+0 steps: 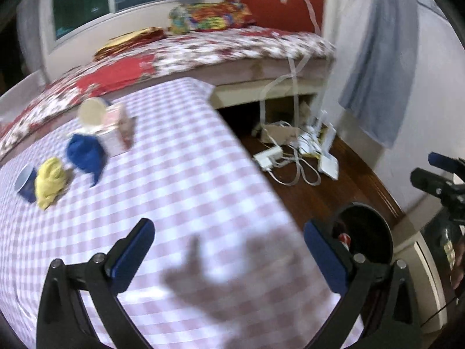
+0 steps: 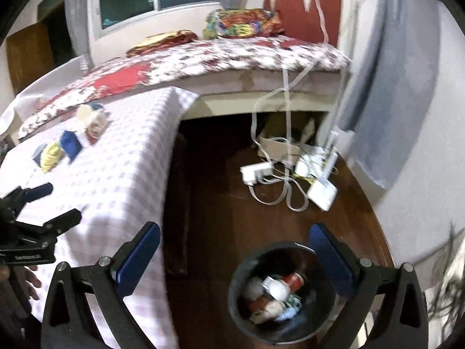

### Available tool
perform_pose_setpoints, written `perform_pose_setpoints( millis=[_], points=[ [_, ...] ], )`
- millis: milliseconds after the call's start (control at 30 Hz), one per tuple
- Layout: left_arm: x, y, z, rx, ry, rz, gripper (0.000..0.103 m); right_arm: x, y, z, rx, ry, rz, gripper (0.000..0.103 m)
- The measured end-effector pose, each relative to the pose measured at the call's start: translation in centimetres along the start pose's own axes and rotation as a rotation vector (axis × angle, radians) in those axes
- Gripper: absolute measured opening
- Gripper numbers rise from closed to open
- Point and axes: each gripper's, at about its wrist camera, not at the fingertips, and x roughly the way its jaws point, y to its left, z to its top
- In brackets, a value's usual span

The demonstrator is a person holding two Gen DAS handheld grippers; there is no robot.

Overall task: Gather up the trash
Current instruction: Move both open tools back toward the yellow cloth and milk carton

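Left wrist view: the left gripper (image 1: 229,250) hangs wide apart and empty over the checkered table (image 1: 180,174). At ten o'clock lie a blue cup (image 1: 26,184) on its side, mouth toward eleven, a yellow wad (image 1: 51,181) and a blue wad (image 1: 85,154).

Right wrist view: the right gripper (image 2: 235,254), wide and empty, hovers above the upright black bin (image 2: 283,292) at six o'clock, trash inside.

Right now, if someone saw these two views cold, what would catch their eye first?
Probably the black trash bin on the dark wooden floor, already holding crumpled paper and a red can, with the open, empty right claw above it. Next, the cluster on the checkered tablecloth near the bed: a blue crumpled wad, a yellow one and a blue paper cup. The left claw is open over the table.
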Motion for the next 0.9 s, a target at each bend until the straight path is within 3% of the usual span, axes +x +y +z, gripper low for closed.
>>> perform_pose_setpoints(
  millis=[200,600,767,900],
  points=[
    [-0.9,6.0,-0.6,-0.092,-0.021,0.060,0.103,0.6,6.3,2.6,-0.097,-0.015,0.068,0.103],
    [-2.0,18.8,-2.4,-0.241,-0.006,0.306,0.103,2.4,20.4,8.0,-0.275,-0.048,0.210,0.103],
    [-1.1,22.1,-2.6,-0.299,0.001,0.307,0.102,4.8,24.6,9.7,-0.311,-0.031,0.248,0.103],
    [0.2,23.8,-2.0,-0.317,0.000,0.304,0.090,7.4,26.4,11.0,-0.291,0.003,0.277,0.103]
  ],
)
